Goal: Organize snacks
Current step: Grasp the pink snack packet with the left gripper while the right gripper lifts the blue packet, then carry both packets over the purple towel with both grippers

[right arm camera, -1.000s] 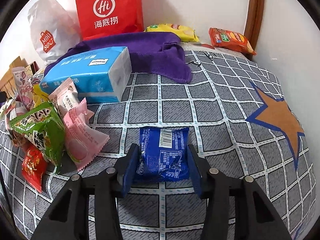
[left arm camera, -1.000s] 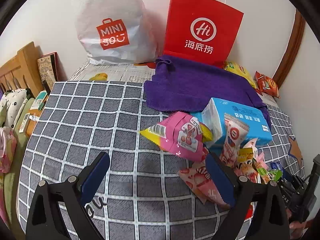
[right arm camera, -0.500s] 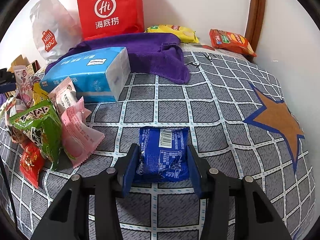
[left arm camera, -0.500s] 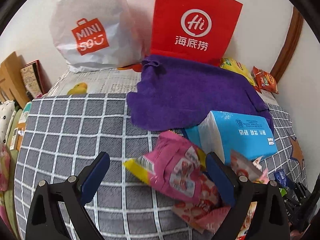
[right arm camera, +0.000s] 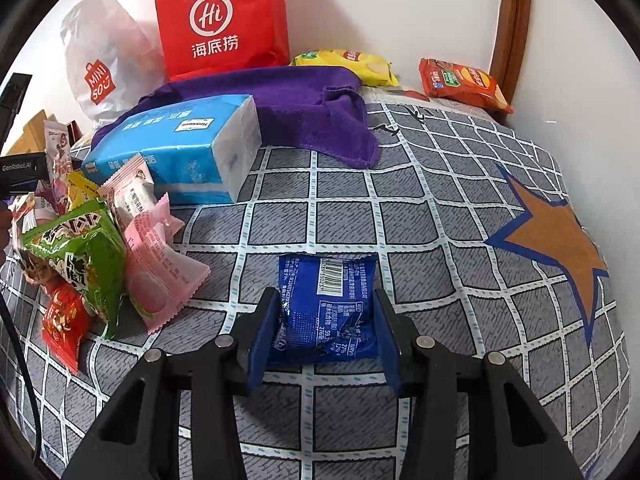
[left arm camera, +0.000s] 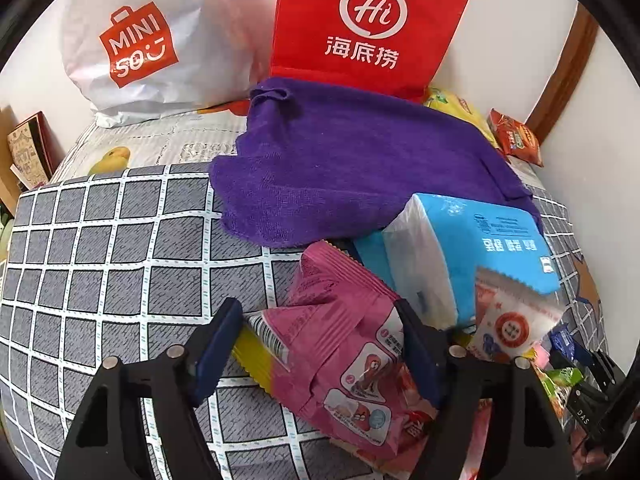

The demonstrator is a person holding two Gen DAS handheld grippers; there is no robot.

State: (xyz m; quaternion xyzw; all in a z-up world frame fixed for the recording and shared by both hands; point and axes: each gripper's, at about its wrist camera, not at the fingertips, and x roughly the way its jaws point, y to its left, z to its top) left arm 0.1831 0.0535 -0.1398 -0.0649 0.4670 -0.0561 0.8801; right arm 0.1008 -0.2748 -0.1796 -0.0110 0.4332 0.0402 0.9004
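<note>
1. A bed under a grey quilt with a white grid [right arm camera: 460, 216] carries everything; an orange star with a blue edge [right arm camera: 556, 240] lies to the right of the right fingers.
2. A red paper bag with a white "Hi" logo [left arm camera: 372, 24] and a white plastic Miniso bag [left arm camera: 152, 40] stand against the wall, far ahead of both pairs of fingers.
3. A purple towel [left arm camera: 360, 168] is spread ahead of the left fingers.
4. A light-blue soft pack of tissues [left arm camera: 480, 256] sits ahead and right of the left fingers.
5. The left gripper [left arm camera: 320, 344] has just been closing its fingers; the pink snack pouch with a yellow end [left arm camera: 336, 340] lies between them, on the snack heap, both blue pads at its edges.
6. The right gripper [right arm camera: 324, 324] pinches a blue foil snack packet [right arm camera: 326, 304] lying flat on the quilt.
</note>
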